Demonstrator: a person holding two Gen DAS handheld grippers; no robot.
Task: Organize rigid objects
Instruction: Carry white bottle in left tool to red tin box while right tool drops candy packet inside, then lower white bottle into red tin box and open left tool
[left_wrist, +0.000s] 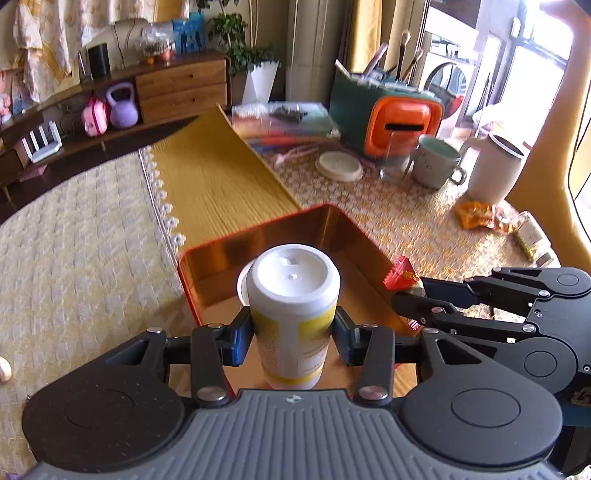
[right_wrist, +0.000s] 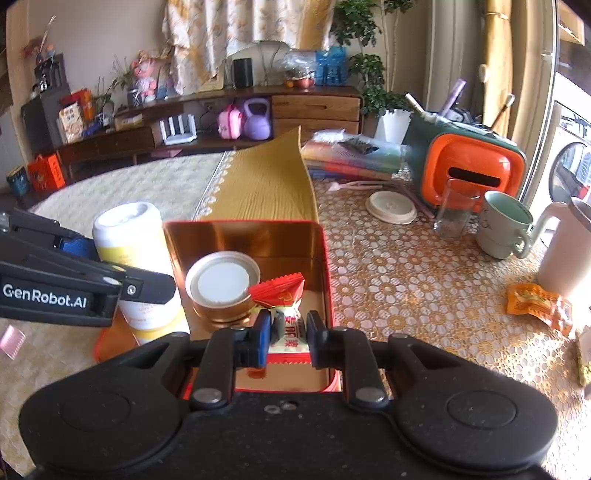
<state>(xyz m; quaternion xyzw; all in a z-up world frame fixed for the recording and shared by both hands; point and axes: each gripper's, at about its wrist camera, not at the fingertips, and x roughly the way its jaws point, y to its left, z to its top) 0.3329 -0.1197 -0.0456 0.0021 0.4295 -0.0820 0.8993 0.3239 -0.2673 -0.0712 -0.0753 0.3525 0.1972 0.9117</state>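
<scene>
My left gripper (left_wrist: 293, 326) is shut on a white bottle with yellow label (left_wrist: 293, 310), held upright over the near left part of a red tin with gold inside (left_wrist: 258, 236). The same bottle (right_wrist: 136, 258) shows at the tin's left wall (right_wrist: 177, 251) in the right wrist view. My right gripper (right_wrist: 286, 334) is shut on a red-and-white candy packet (right_wrist: 279, 291), above the tin's near end. That packet (left_wrist: 402, 275) and the right gripper (left_wrist: 410, 299) appear at the tin's right rim in the left wrist view. A round gold-rimmed lid (right_wrist: 222, 282) lies inside the tin.
On the lace tablecloth (right_wrist: 406, 280) stand a green mug (right_wrist: 504, 227), a glass (right_wrist: 454, 208), a white jug (right_wrist: 565, 254), a round cream lid (right_wrist: 391, 206), an orange wrapper (right_wrist: 539, 304), an orange-green box (right_wrist: 469, 170) and stacked books (right_wrist: 351, 155). A yellow runner (right_wrist: 266, 184) lies behind the tin.
</scene>
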